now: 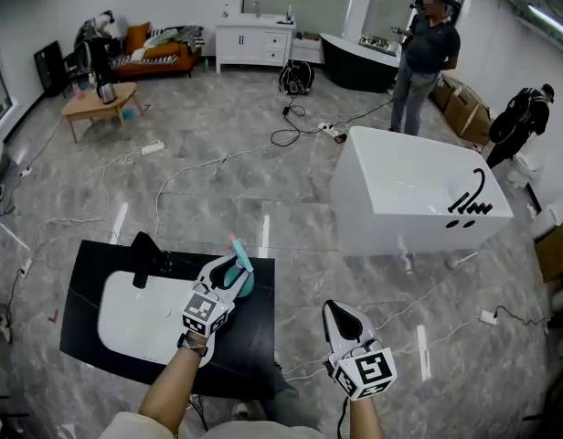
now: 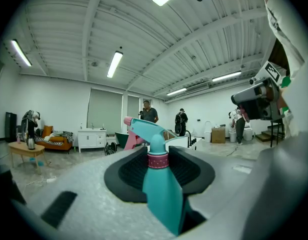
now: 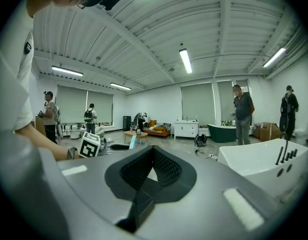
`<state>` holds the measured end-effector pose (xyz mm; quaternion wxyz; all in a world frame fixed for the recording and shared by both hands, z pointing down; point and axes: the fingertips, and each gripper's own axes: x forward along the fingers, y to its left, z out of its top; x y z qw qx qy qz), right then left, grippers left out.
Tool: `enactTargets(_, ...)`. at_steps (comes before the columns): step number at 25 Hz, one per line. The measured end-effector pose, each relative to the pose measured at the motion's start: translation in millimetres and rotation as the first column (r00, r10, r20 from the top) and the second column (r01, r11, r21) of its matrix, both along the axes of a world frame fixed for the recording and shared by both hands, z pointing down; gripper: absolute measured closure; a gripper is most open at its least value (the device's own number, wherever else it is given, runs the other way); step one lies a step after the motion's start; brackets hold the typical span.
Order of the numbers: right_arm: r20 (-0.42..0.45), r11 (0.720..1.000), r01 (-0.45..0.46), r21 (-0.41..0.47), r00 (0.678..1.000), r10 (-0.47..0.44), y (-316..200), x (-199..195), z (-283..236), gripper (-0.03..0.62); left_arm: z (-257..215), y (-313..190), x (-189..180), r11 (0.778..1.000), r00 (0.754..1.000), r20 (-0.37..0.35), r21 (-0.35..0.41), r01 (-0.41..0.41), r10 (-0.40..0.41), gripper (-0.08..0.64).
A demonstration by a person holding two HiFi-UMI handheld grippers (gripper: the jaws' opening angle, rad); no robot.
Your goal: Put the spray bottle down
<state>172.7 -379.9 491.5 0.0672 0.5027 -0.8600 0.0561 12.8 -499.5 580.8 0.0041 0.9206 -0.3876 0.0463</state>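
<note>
A teal spray bottle (image 1: 240,276) with a pink collar and pink nozzle stands upright between the jaws of my left gripper (image 1: 228,280), which is shut on its body. In the head view it hangs over the right part of a black counter (image 1: 254,337), beside a white basin (image 1: 126,318). The left gripper view shows the spray bottle (image 2: 159,194) filling the middle of the left gripper (image 2: 158,156), trigger head pointing away. My right gripper (image 1: 342,316) is to the right over the floor, shut with nothing in it. In its own view the right gripper (image 3: 151,168) has its pads meeting.
A black faucet (image 1: 146,254) stands at the basin's far left edge. A white bathtub (image 1: 409,190) sits on the floor at the right, with a person (image 1: 428,53) beyond it. Cables (image 1: 291,135) and a power strip (image 1: 152,148) lie across the grey floor.
</note>
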Motion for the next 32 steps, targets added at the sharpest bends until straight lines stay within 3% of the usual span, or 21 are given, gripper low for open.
enactTargets(10, -0.027, 0.998, -0.004, -0.067, 1.0, 0.002, -38.8, 11.1, 35.7, 0.584, 46.7, -62.2, 3.6, 0.998, 0.998, -0.018, -0.04, 0.051, -0.052, 0.425)
enactTargets(17, -0.044, 0.994, -0.014, -0.106, 0.999, 0.009, -50.7, 18.5, 49.8, 0.584, 73.0, -88.3, 13.4, 0.997, 0.999, -0.01, -0.064, 0.045, -0.045, 0.425)
enactTargets(32, -0.06, 0.988, -0.033, -0.148, 0.998, 0.024, -57.7, 28.4, 67.9, 0.584, 94.7, -101.5, 23.3, 0.999, 0.999, -0.027, -0.037, 0.02, -0.021, 0.424)
